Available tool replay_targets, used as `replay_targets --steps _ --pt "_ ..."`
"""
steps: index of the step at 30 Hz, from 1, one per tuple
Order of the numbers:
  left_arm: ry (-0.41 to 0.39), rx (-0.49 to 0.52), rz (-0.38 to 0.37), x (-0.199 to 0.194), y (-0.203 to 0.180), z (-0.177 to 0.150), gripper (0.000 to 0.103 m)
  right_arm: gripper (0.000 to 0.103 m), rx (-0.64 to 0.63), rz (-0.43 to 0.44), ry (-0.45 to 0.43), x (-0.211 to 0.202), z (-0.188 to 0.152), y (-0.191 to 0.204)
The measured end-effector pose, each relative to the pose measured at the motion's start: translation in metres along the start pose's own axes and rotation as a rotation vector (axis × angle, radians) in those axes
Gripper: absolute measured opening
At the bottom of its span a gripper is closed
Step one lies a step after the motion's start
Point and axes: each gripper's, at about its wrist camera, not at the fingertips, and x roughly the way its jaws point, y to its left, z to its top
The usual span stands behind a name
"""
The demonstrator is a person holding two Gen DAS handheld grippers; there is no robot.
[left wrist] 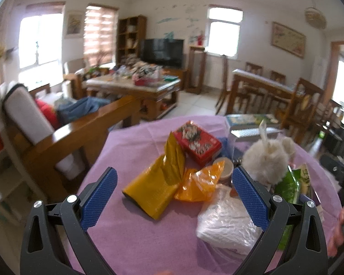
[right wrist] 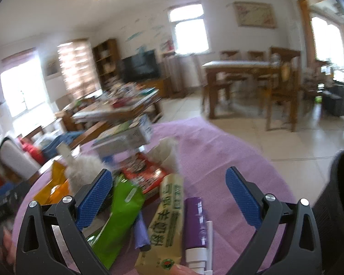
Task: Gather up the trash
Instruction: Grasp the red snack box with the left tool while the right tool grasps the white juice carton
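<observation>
Both grippers [left wrist: 174, 197] [right wrist: 169, 197] gape above wrappers [left wrist: 153, 190] on the purple cloth [left wrist: 130, 240].

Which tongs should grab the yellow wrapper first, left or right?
Left. The left tongs are open with the yellow wrapper lying between the fingers on the purple cloth. The right tongs face the green packet and beige packet instead.

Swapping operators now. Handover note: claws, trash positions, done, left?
Left claw: open, empty, over the yellow bag and orange wrapper.
Right claw: open, empty, over the green packet, beige packet and purple tube.
Also on the purple cloth: clear bag, red box, plush toy.
Done: nothing visibly collected. No bin in view.
Left: all the trash.
</observation>
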Motion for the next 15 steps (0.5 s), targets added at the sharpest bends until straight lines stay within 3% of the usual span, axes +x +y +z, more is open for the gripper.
replay_targets --steps 3,4,8,13,15 --pt "-0.002 0.019 -0.068 0.003 0.027 0.017 0.099 0.098 -0.038 0.085 0.043 0.004 0.024 -0.007" --pt "0.033 0.014 -0.143 0.014 0.039 0.027 0.099 0.098 -0.037 0.116 0.07 0.007 0.034 -0.008" --pt "0.179 0.04 -0.323 0.062 0.05 0.049 0.099 0.098 -0.082 0.239 0.172 0.033 0.076 0.004" --pt "0.289 0.066 -0.395 0.11 0.04 0.065 0.099 0.098 -0.184 0.25 0.274 0.083 0.11 0.037" --pt "0.345 0.041 -0.451 0.13 0.033 0.071 0.099 0.098 -0.183 0.301 0.325 0.101 0.116 0.046"
